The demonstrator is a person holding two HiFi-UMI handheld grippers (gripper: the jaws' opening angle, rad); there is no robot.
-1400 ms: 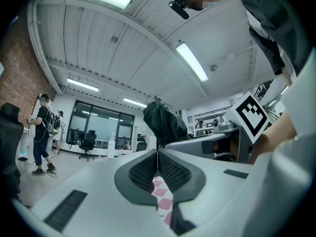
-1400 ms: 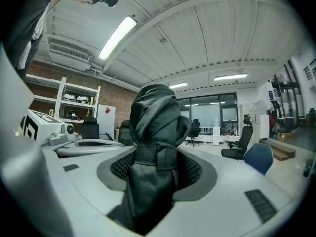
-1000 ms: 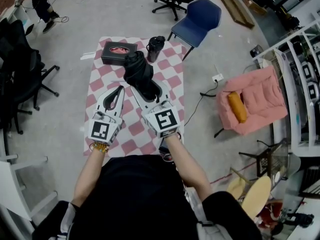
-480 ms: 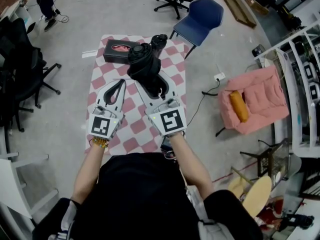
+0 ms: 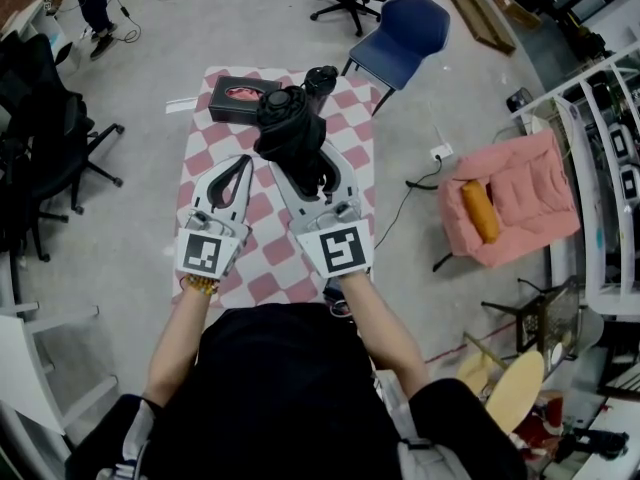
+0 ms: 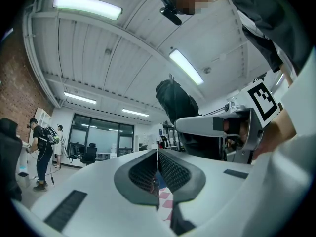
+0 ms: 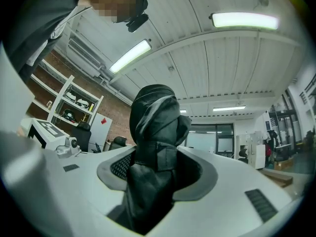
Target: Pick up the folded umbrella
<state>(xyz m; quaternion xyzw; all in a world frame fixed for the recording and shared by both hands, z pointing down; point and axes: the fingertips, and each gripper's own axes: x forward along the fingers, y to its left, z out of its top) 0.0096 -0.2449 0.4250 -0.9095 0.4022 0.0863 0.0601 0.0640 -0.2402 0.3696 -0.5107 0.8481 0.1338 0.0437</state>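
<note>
The folded black umbrella (image 5: pixel 285 128) is held up off the pink-and-white checkered table (image 5: pixel 208 158), its bunched end pointing away from me. My right gripper (image 5: pixel 300 168) is shut on its middle. In the right gripper view the umbrella (image 7: pixel 155 127) fills the gap between the pads and sticks up past the right gripper (image 7: pixel 158 169). To its left, my left gripper (image 5: pixel 240 168) hovers over the table with its jaws shut on nothing. The left gripper (image 6: pixel 157 154) shows its pads pressed together, and the umbrella (image 6: pixel 177 102) appears to its right.
A black box (image 5: pixel 240 93) with a pink inside and a black flask (image 5: pixel 320 76) stand at the table's far end. A blue chair (image 5: pixel 405 33) is behind the table, a pink armchair (image 5: pixel 510 203) to the right, and black office chairs (image 5: pixel 45 138) to the left.
Both grippers have risen. The umbrella has gone up with the right gripper and now tilts more steeply, its end covering part of the flask.
</note>
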